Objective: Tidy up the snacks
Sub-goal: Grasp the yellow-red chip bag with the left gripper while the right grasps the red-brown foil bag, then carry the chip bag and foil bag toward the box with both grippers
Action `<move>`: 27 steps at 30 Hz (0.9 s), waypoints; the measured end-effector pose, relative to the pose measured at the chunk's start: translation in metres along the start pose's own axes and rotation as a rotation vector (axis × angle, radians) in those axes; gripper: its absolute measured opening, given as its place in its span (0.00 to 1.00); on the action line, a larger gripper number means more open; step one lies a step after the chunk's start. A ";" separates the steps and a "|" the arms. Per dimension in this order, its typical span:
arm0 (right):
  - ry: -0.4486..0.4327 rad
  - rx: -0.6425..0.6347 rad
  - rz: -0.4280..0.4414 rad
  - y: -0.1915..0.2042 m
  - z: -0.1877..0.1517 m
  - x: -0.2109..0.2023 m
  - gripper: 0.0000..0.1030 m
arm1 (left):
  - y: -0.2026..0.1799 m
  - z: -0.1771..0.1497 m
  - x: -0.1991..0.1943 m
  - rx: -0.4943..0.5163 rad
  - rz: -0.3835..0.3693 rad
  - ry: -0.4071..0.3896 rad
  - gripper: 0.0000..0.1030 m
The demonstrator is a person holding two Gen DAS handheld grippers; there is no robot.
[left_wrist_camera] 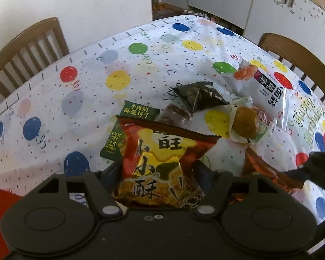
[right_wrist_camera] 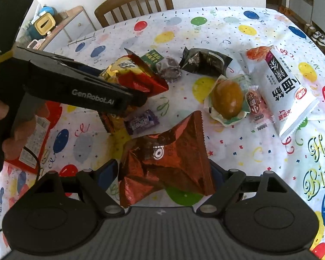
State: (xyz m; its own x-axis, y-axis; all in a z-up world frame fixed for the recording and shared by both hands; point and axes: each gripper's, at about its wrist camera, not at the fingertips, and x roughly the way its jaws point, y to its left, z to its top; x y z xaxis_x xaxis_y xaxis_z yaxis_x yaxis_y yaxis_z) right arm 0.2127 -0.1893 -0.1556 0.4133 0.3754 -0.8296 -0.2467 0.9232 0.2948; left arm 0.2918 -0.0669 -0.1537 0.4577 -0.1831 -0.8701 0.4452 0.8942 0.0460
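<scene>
Left gripper [left_wrist_camera: 160, 169] is clamped on a crinkly red-and-yellow snack bag [left_wrist_camera: 162, 162], lifted off the balloon-print tablecloth [left_wrist_camera: 86, 91]. Right gripper [right_wrist_camera: 164, 171] is pinching a shiny copper-red foil pouch [right_wrist_camera: 169, 160]. Just past them lie a small purple candy wrapper [right_wrist_camera: 142, 121], a black foil packet [right_wrist_camera: 203, 61], a vacuum-packed brown egg [right_wrist_camera: 226, 99] and a long white noodle-snack pack [right_wrist_camera: 283, 88].

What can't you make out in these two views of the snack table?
- Left wrist view: the bottom of the red and yellow snack bag is hidden by the left claw body.
- Left wrist view: the copper foil bag is mostly hidden behind the claw linkage.
- Right wrist view: the red box is partly covered by a hand and its small print is unreadable.
- Right wrist view: the purple candy label is too small.
</scene>
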 end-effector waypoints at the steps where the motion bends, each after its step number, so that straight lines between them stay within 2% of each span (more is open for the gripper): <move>1: -0.005 -0.001 -0.004 0.001 0.000 -0.001 0.83 | 0.001 0.000 -0.001 -0.011 0.000 -0.002 0.62; 5: -0.016 -0.007 0.007 0.004 0.000 -0.005 0.60 | 0.003 -0.001 -0.004 -0.053 0.006 0.000 0.58; 6: -0.019 -0.013 0.002 0.005 0.000 -0.007 0.58 | 0.003 -0.002 -0.004 -0.063 0.008 -0.001 0.58; 15: -0.082 -0.032 -0.002 0.013 0.002 -0.035 0.55 | 0.012 -0.010 -0.031 -0.160 0.021 -0.025 0.57; 27: -0.156 -0.095 0.037 0.031 0.007 -0.091 0.55 | 0.016 -0.027 -0.093 -0.259 0.076 -0.082 0.57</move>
State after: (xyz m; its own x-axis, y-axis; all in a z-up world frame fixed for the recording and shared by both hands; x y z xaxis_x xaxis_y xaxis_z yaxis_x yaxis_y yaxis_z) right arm 0.1736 -0.1945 -0.0680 0.5318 0.4242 -0.7329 -0.3431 0.8992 0.2715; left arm 0.2356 -0.0247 -0.0853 0.5476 -0.1348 -0.8258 0.2010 0.9792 -0.0265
